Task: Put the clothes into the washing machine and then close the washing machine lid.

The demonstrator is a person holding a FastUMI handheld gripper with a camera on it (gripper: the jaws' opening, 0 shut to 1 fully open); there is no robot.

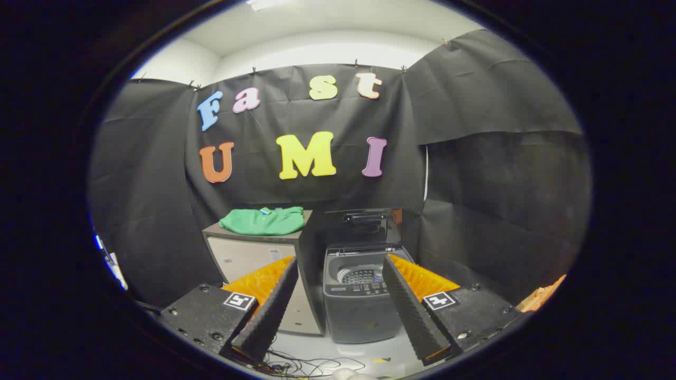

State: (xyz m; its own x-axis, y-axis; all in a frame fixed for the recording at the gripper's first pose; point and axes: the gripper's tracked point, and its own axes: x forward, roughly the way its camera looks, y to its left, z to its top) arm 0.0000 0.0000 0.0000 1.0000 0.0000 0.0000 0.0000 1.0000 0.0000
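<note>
cabinet (pixel 248 258): a low box with a dark top and a pale front, close against the black cloth wall
wires (pixel 303 365): thin dark wires in a loose tangle on the pale floor (pixel 391 351)
wall above the cloth (pixel 317 53): plain white
brown thing (pixel 541 298): low by the side cloth, too blurry to tell

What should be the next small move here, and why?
Probably move the open hand-held gripper forward and up toward the green shirt. It lies folded on the cabinet, beyond the fingers, and the washer lid already stands open.
</note>
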